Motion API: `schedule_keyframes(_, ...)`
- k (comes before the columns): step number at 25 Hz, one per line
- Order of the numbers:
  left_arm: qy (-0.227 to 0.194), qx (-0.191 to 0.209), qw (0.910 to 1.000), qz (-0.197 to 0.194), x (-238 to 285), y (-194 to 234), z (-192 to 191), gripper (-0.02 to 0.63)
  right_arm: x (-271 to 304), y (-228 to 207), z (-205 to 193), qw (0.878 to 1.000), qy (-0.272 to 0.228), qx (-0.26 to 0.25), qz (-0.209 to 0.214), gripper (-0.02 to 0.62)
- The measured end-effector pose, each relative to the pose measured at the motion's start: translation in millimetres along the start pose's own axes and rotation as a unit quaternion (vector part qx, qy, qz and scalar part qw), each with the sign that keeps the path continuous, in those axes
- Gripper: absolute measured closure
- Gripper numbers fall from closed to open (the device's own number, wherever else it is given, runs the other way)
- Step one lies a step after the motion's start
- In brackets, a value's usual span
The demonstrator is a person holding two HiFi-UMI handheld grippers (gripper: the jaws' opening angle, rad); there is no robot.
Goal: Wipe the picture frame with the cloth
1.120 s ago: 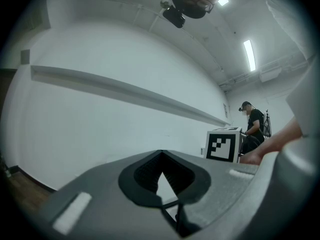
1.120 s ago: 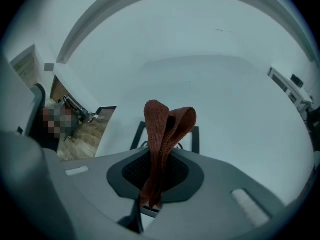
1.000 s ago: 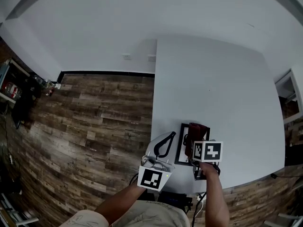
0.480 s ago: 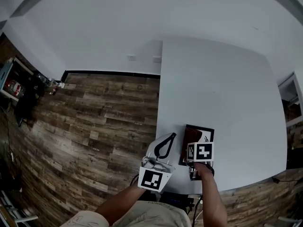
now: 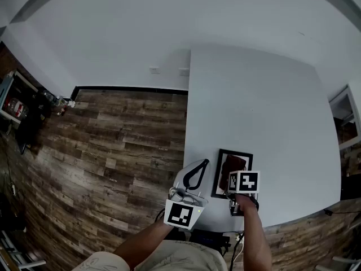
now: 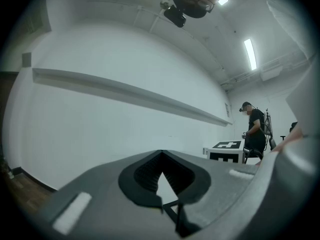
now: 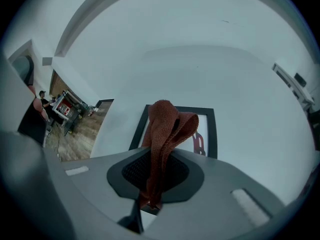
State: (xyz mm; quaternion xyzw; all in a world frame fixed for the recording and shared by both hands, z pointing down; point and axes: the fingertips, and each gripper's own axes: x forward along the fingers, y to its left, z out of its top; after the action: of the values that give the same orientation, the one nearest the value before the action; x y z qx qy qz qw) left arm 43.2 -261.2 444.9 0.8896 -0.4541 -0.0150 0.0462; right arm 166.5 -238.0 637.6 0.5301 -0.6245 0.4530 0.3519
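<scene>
A plain white wall and a dark wood-plank floor fill the upper and left parts of the head view, and a large white table fills the right. A black picture frame lies flat on the table near its front edge, showing a white picture with a small red mark. The left gripper is held above the table's near left corner, just left of the frame. Its jaws are closed tip to tip with nothing between them, and it points toward the wall. The right gripper, topped with a cube of square markers, is just above the near end of the frame. Its jaws are clamped on a rust-red knitted cloth. The cloth stands up out of the jaws in a bunched fold and its loose end droops onto the left half of the frame.
</scene>
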Motion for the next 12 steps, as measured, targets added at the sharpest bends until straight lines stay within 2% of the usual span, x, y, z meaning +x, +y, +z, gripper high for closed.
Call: schedule_keyframes(12, 0.001, -0.005, 0.9999, -0.015, 6.8, -15.5, -3.0, 0.606, -21.8, -67.6, -14.6, 0.998, -0.005, 0.047, -0.046, 0.534)
